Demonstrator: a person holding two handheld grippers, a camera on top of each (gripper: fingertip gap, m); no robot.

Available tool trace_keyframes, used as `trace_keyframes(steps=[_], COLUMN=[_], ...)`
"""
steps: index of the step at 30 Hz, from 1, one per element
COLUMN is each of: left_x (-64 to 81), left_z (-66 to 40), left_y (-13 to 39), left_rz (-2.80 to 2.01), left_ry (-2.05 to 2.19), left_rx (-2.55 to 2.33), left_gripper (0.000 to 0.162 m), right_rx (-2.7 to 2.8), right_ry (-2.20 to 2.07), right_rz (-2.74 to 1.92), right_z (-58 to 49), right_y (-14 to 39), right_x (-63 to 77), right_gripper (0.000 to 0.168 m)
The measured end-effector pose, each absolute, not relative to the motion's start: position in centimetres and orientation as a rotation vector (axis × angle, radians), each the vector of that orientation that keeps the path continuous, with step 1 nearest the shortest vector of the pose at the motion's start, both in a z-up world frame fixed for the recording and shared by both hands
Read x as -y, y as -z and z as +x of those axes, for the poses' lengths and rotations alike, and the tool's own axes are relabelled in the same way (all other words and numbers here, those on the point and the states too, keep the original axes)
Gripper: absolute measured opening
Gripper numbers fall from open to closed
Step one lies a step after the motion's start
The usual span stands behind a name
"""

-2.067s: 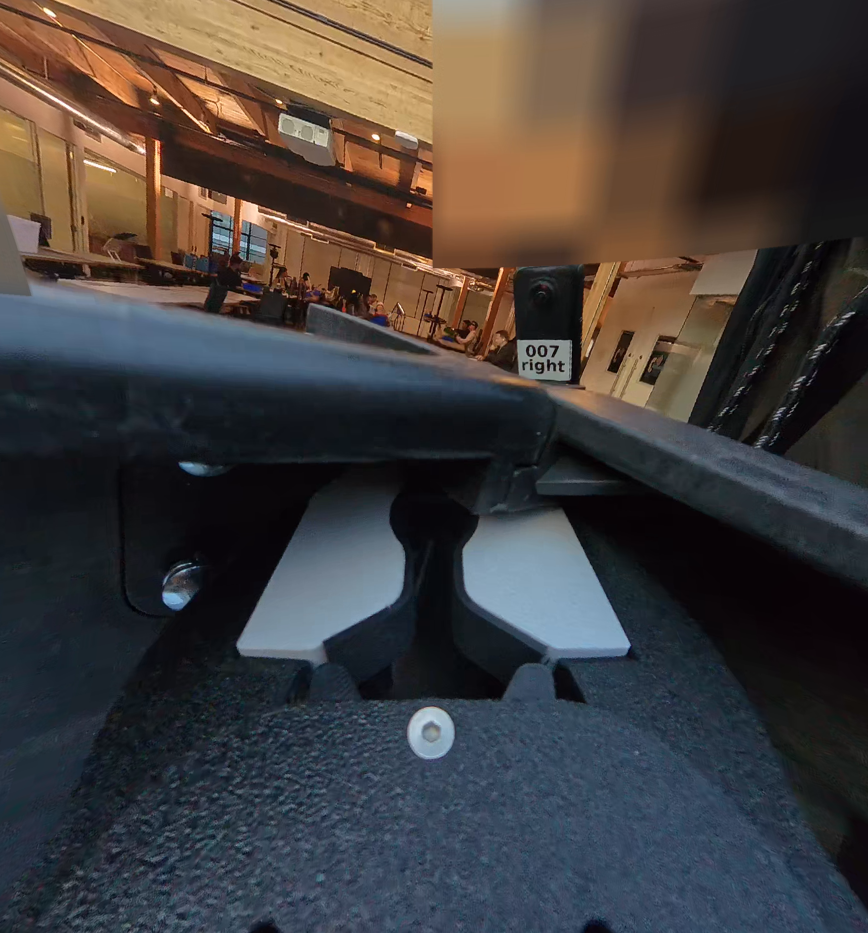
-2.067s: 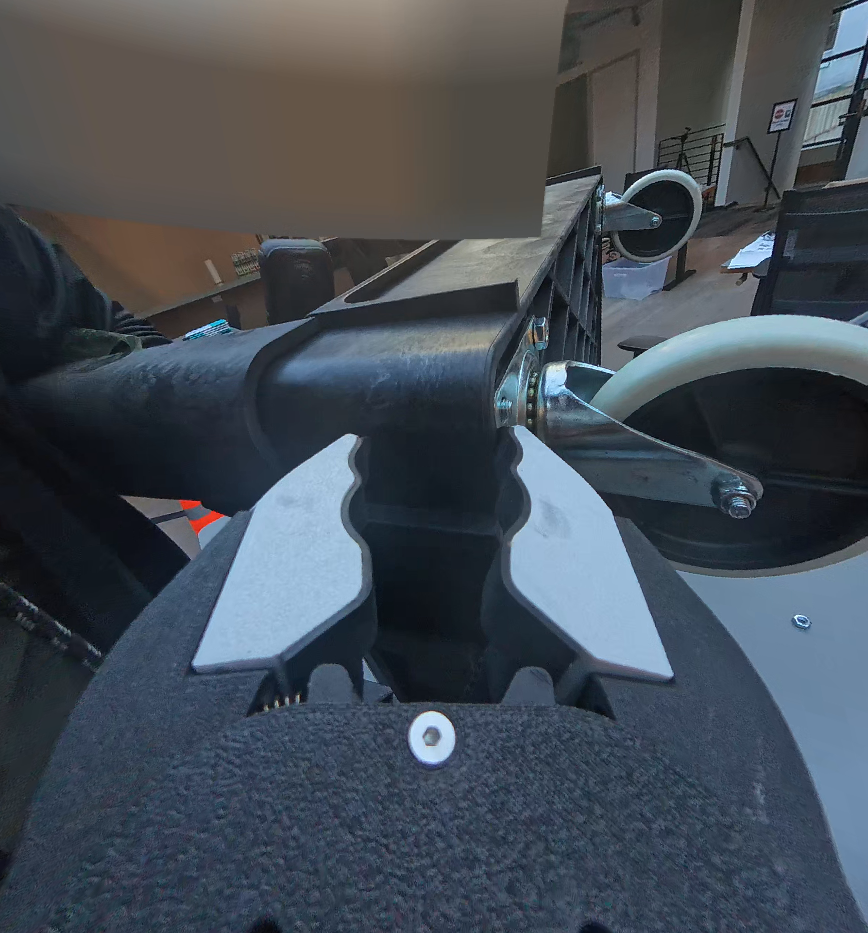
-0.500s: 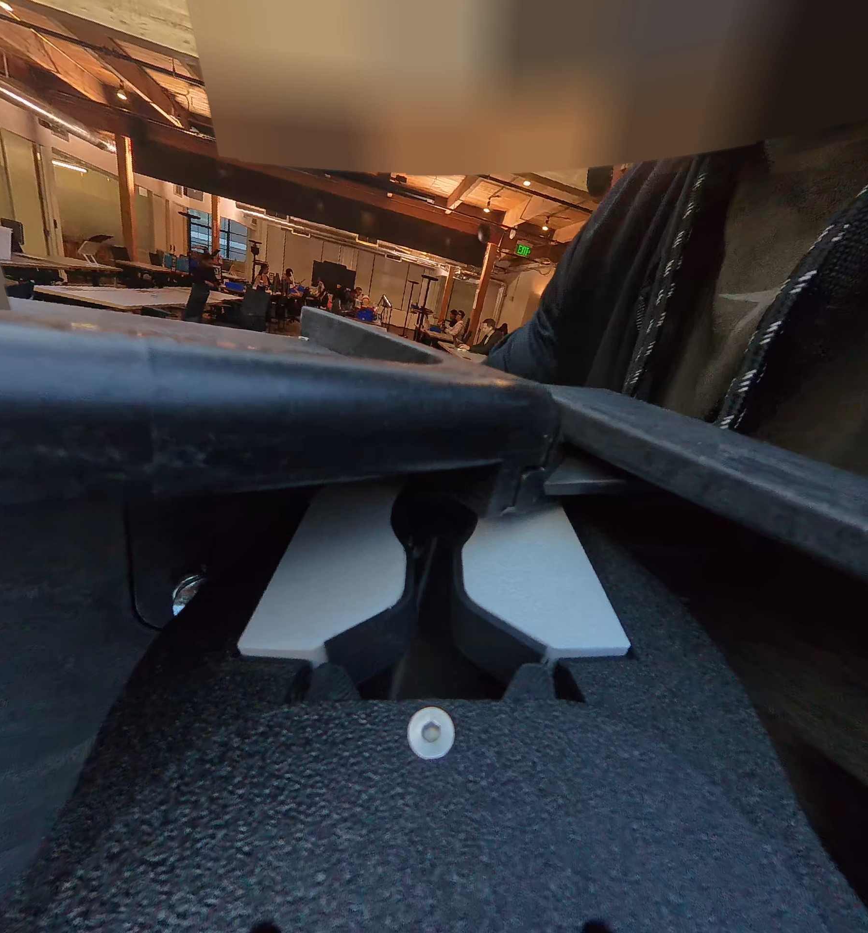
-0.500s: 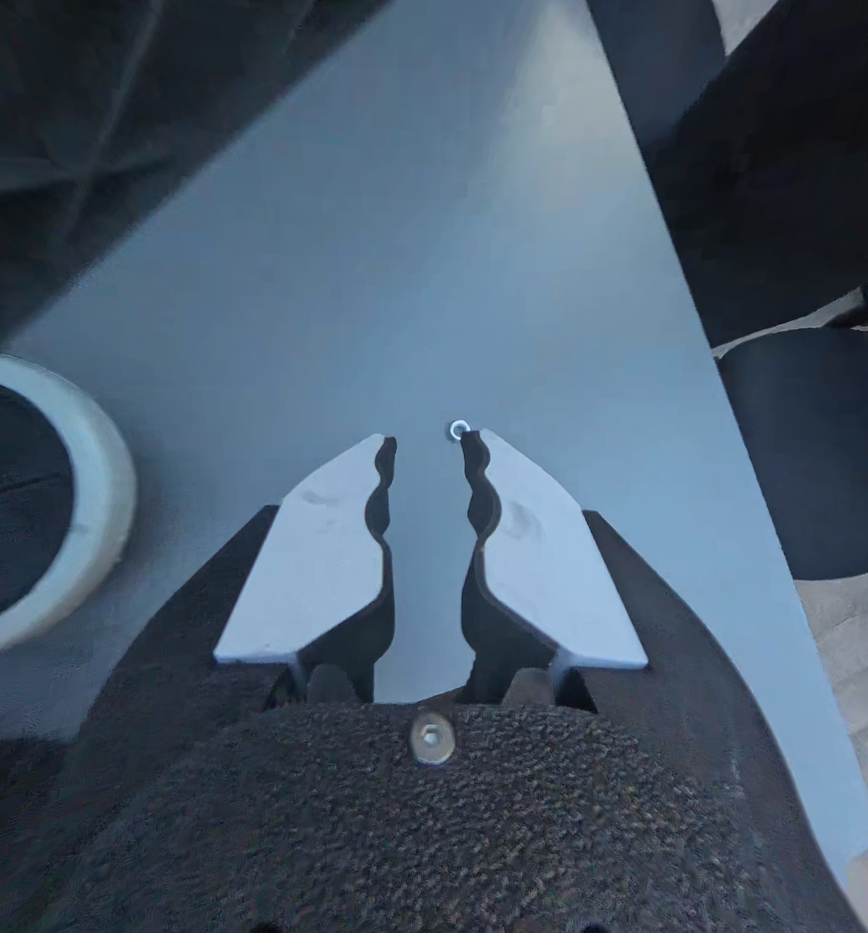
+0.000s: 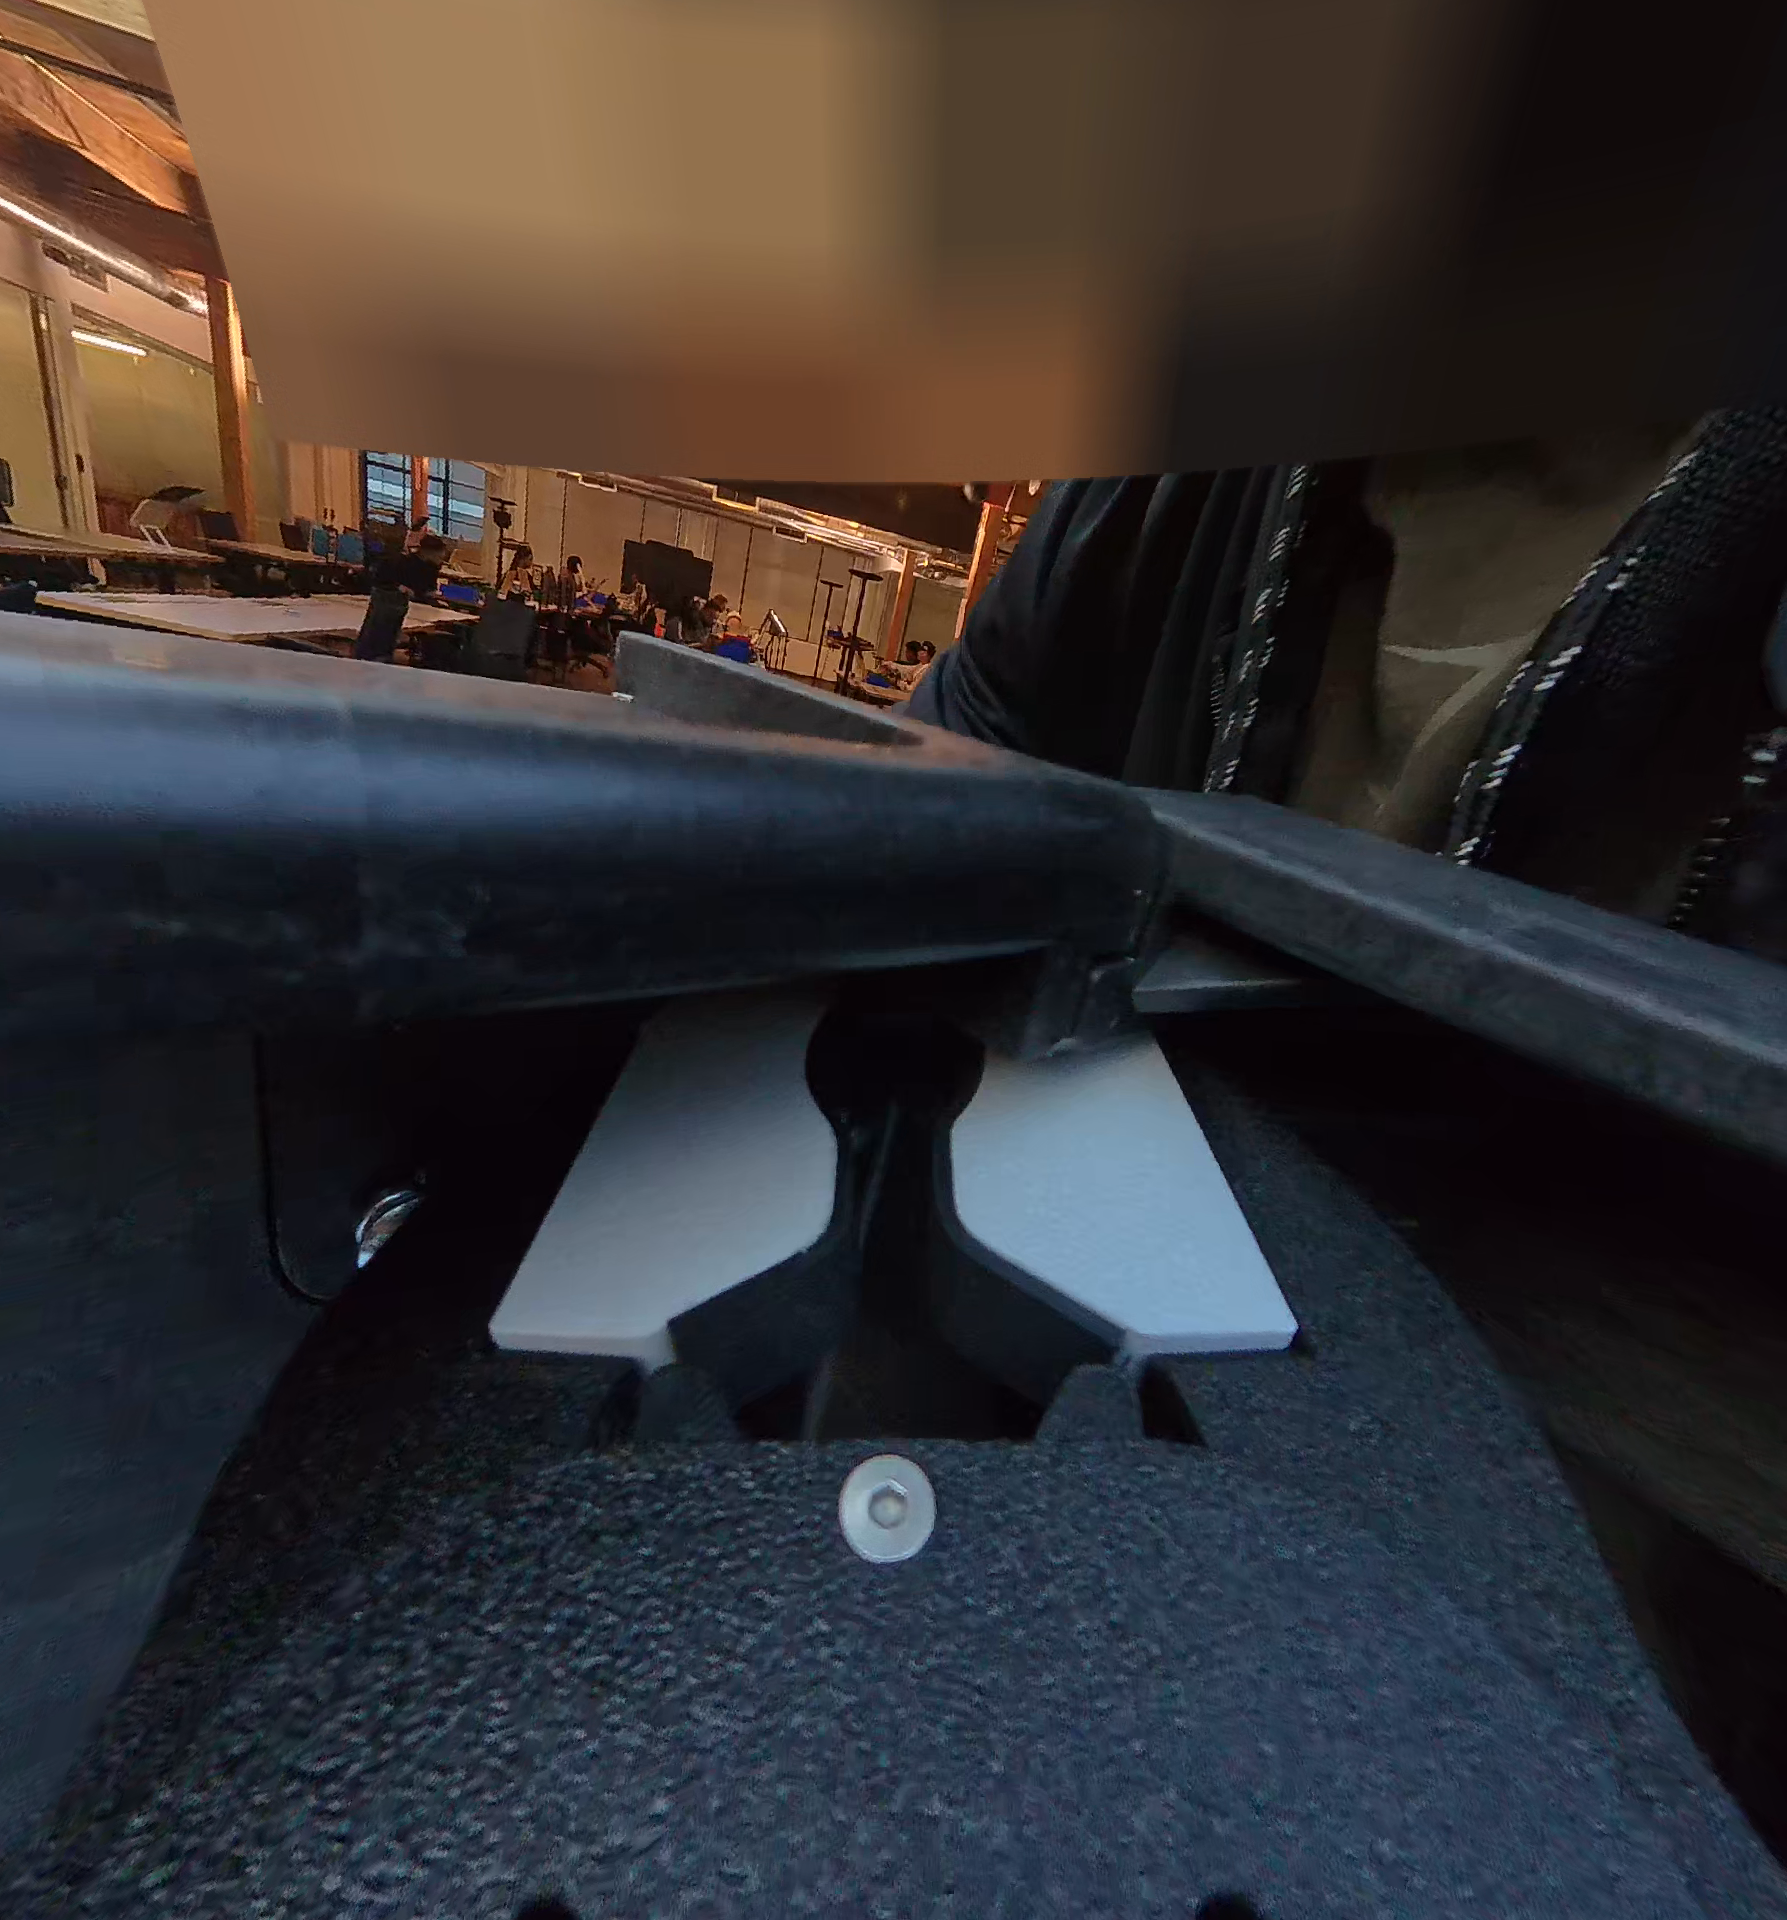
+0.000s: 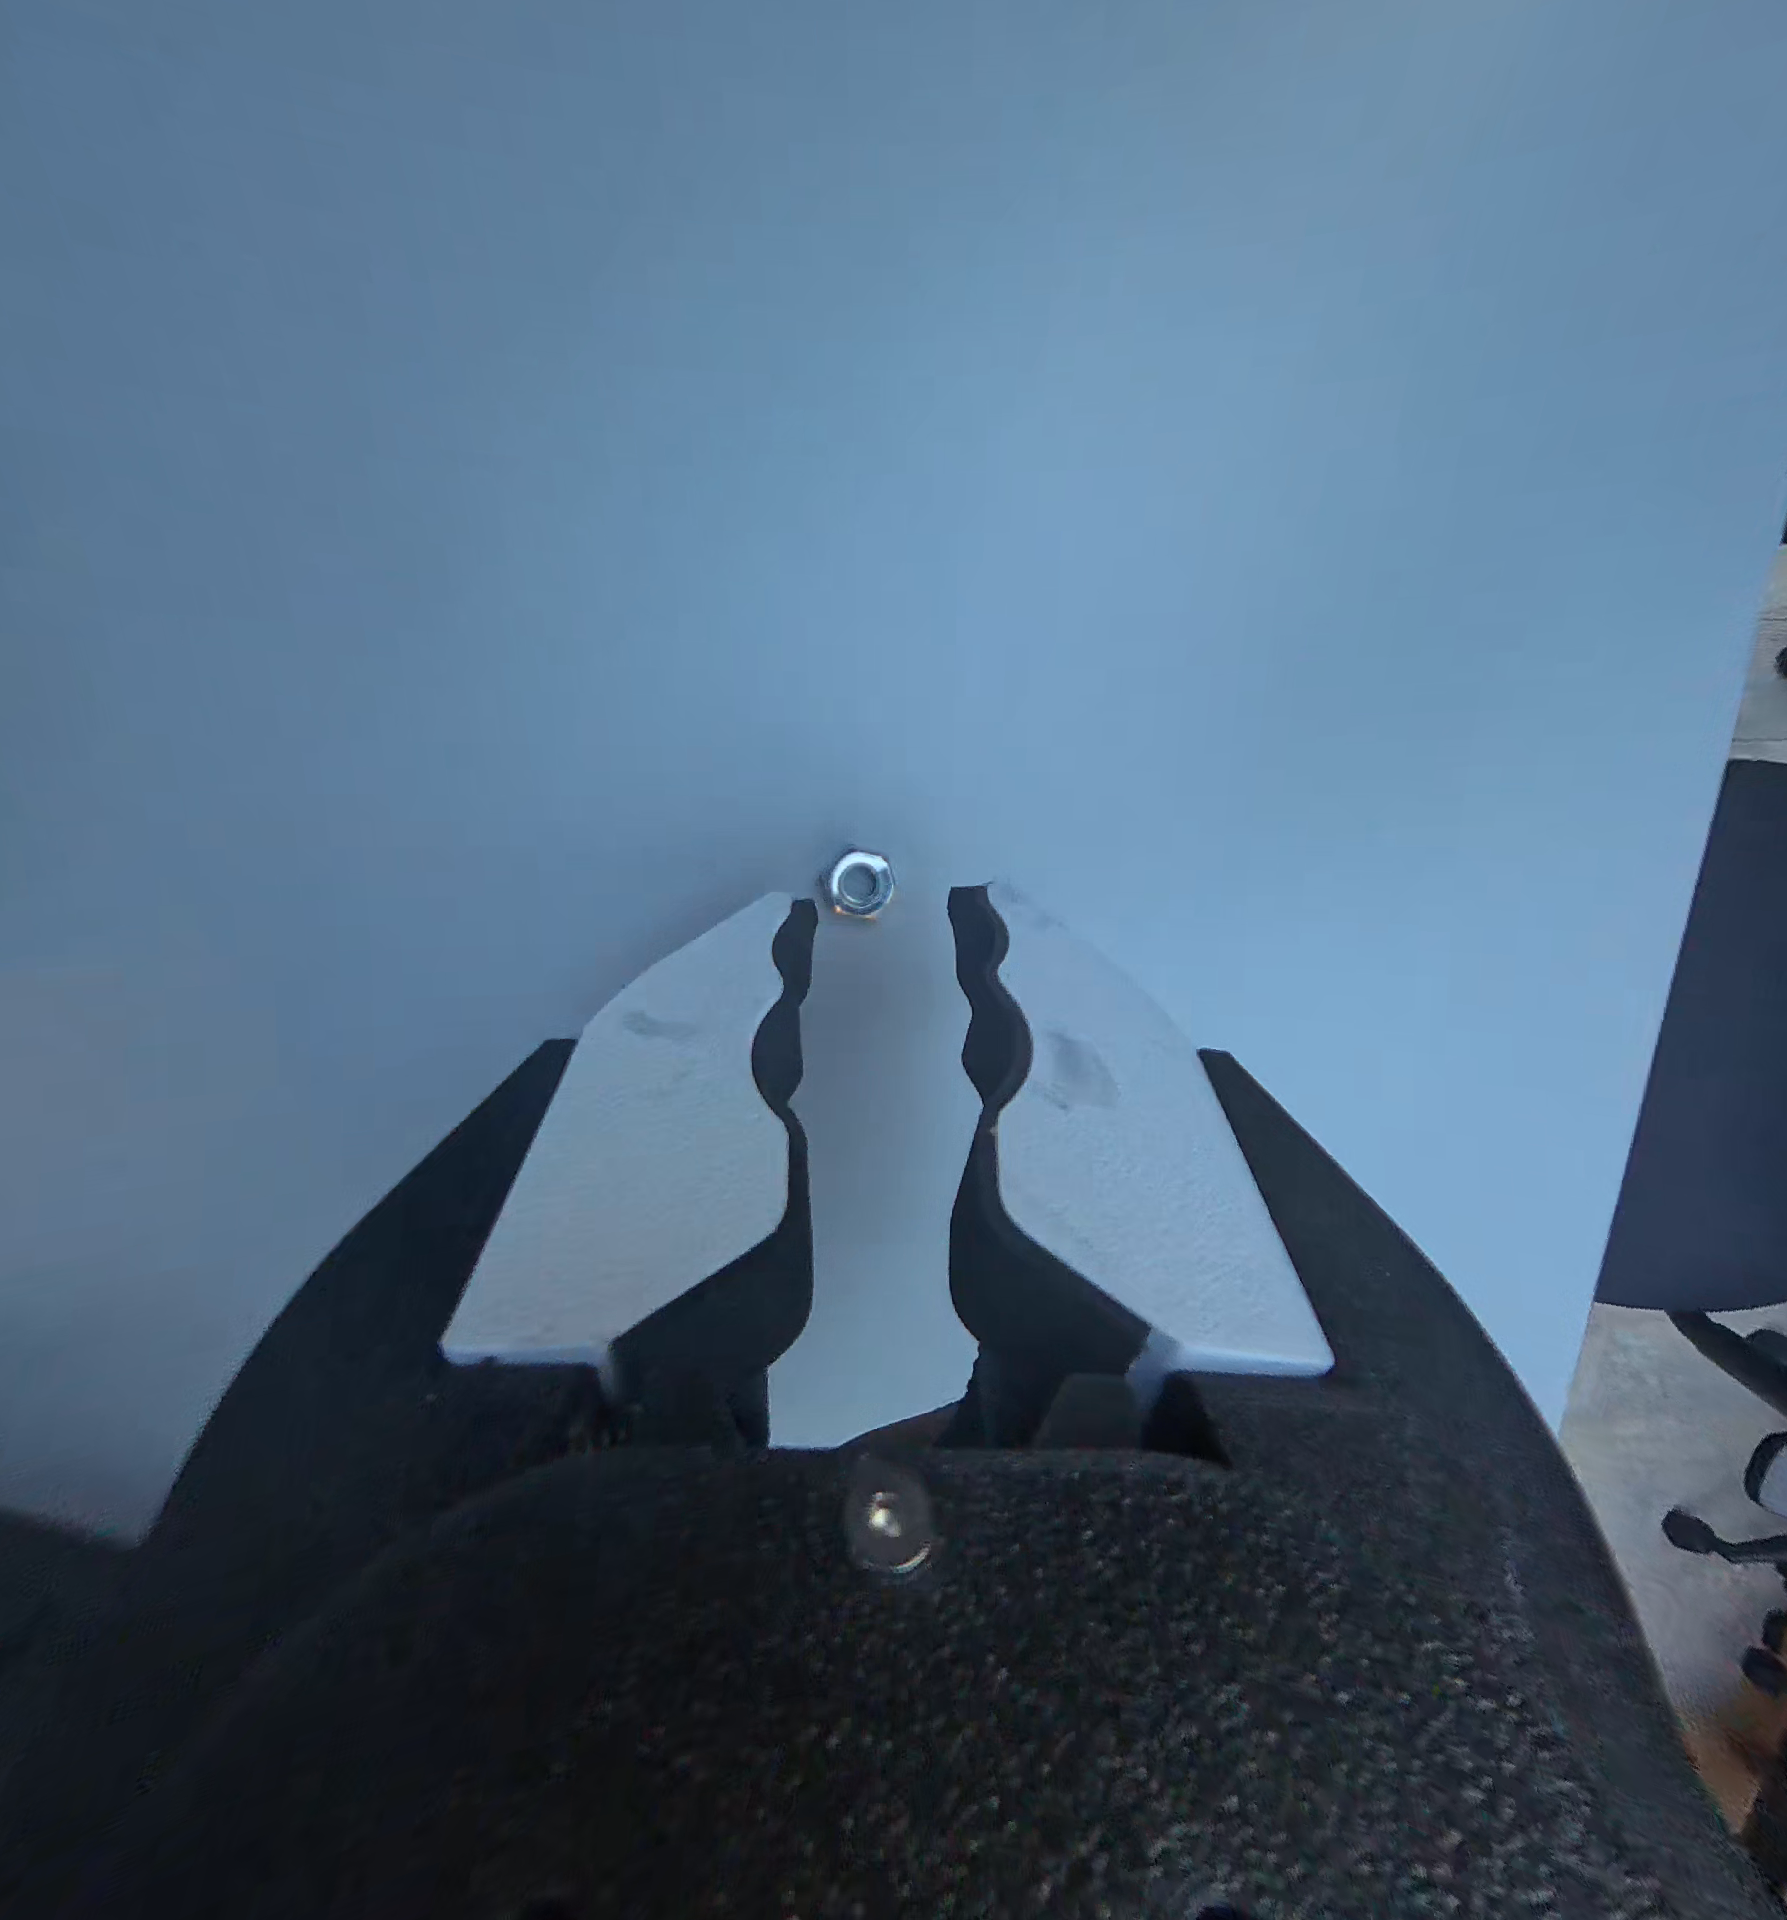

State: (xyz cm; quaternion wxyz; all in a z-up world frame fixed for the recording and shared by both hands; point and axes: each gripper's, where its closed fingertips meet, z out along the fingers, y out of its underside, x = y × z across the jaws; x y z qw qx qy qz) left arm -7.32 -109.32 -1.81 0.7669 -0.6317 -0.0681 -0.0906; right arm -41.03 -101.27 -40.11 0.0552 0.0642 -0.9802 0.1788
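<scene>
The right hand-held gripper hangs open over a small silver nut on the counter (not grabbed yet). The left hand-held gripper is squeezed shut on a black frame.

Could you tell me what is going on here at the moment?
A person is working with two handheld tongs. The left tongs are shut on a thin rib under a black plastic frame, their tips hidden beneath its rim. The right tongs are open and point down at a pale table, where a small metal nut lies loose just ahead of the tips, nearer the left fingertip and not gripped.
</scene>
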Motion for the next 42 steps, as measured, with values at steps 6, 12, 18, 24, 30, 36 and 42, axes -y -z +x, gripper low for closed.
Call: trace_keyframes(steps=[6, 12, 18, 24, 30, 36, 42], left_x=[109.3, 109.4, 109.4, 109.4, 109.4, 109.4, 109.3], left_z=[-7.3, -7.3, -7.3, -7.3, -7.3, -7.4, -7.4], left_y=[1.8, 1.8, 1.8, 1.8, 1.8, 1.8, 1.8], left_rz=[-1.375, -1.372, -1.370, -1.367, -1.364, -1.356, -1.357], left_ry=[0.196, 0.197, 0.199, 0.202, 0.207, 0.214, 0.220], left_rx=[0.147, 0.147, 0.145, 0.144, 0.143, 0.137, 0.139], left_gripper=[0.009, 0.009, 0.009, 0.009, 0.009, 0.009, 0.009], right_rx=[3.008, 3.010, 3.015, 3.021, 2.977, 2.716, 2.351], right_ry=[-0.469, -0.395, -0.394, -0.410, -0.474, -0.948, -1.605], right_rz=[0.209, 0.238, 0.257, 0.187, -0.082, -0.747, -1.176], right_z=[-41.1, -41.0, -40.9, -40.8, -40.2, -36.3, -23.4], right_y=[41.2, 42.0, 42.1, 42.1, 41.4, 32.0, 18.2], right_x=[101.5, 101.1, 101.2, 101.2, 100.8, 97.6, 91.2], right_gripper=[0.029, 0.024, 0.021, 0.017, 0.016, 0.016, 0.016])
